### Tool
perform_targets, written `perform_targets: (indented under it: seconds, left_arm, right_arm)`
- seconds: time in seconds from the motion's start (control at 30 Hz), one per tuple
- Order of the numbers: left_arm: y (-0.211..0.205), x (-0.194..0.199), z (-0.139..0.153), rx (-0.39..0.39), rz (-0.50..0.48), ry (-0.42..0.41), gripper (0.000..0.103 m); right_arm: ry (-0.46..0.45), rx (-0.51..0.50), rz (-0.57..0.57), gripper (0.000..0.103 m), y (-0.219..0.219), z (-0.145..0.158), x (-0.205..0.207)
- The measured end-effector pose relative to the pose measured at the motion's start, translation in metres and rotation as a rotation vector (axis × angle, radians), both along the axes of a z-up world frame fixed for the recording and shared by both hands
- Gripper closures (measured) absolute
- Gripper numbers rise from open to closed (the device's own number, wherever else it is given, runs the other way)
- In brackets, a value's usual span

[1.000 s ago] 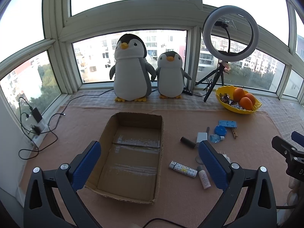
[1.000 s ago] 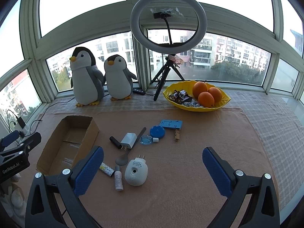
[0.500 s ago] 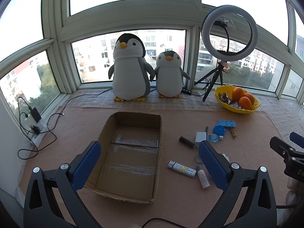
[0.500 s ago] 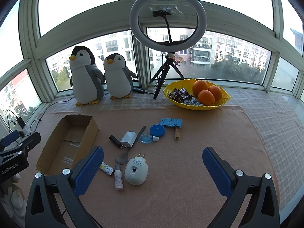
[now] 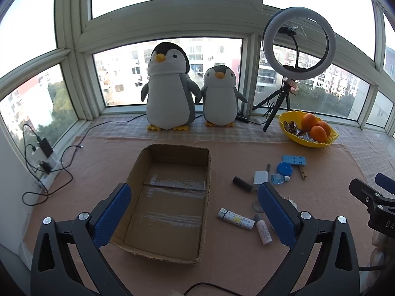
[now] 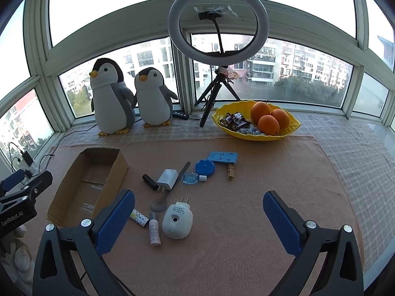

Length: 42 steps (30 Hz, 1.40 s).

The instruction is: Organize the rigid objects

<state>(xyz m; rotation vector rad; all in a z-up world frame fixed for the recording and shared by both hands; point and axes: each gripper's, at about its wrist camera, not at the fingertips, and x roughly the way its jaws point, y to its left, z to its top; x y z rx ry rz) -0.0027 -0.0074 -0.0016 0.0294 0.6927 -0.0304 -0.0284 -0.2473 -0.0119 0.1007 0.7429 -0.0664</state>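
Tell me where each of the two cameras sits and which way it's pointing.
Left wrist view: sits on the left claw, open, facing the window over the empty cardboard box; the right claw pokes in at the right edge.
Right wrist view: sits on the right claw, open, facing the window over the scattered small items such as the white plug-in device; the left claw shows at the left edge.
Shared: box, penguin toys, ring light, yellow fruit bowl.

Box left, clutter right

Your box [image 5: 170,197] lies left of the scattered items; behind them you have the bowl [image 6: 256,125], with the penguins [image 5: 170,93] and ring light [image 6: 218,22] along the window sill.
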Motion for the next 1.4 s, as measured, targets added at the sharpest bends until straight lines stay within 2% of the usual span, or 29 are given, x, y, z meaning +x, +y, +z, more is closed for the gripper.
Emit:
perform_targets:
  seconds: [0.83,1.03,1.23,1.4]
  left_arm:
    - [0.019,0.006,-0.007,0.000,0.037,0.022,0.001]
    - [0.052,0.010,-0.013,0.005,0.099,0.041,0.001]
    - [0.100,0.013,-0.013,0.059,0.187,0.046,0.001]
    - [0.143,0.019,-0.033,0.010,0.271,0.120,0.001]
  right_arm:
    - [0.020,0.001,0.007,0.000,-0.003,-0.007,0.004]
    - [0.012,0.016,0.011,0.000,-0.007,-0.007,0.006]
    - [0.004,0.023,0.006,0.000,-0.015,-0.006,0.008]
    - [0.009,0.042,-0.004,0.000,-0.025,-0.011,0.010]
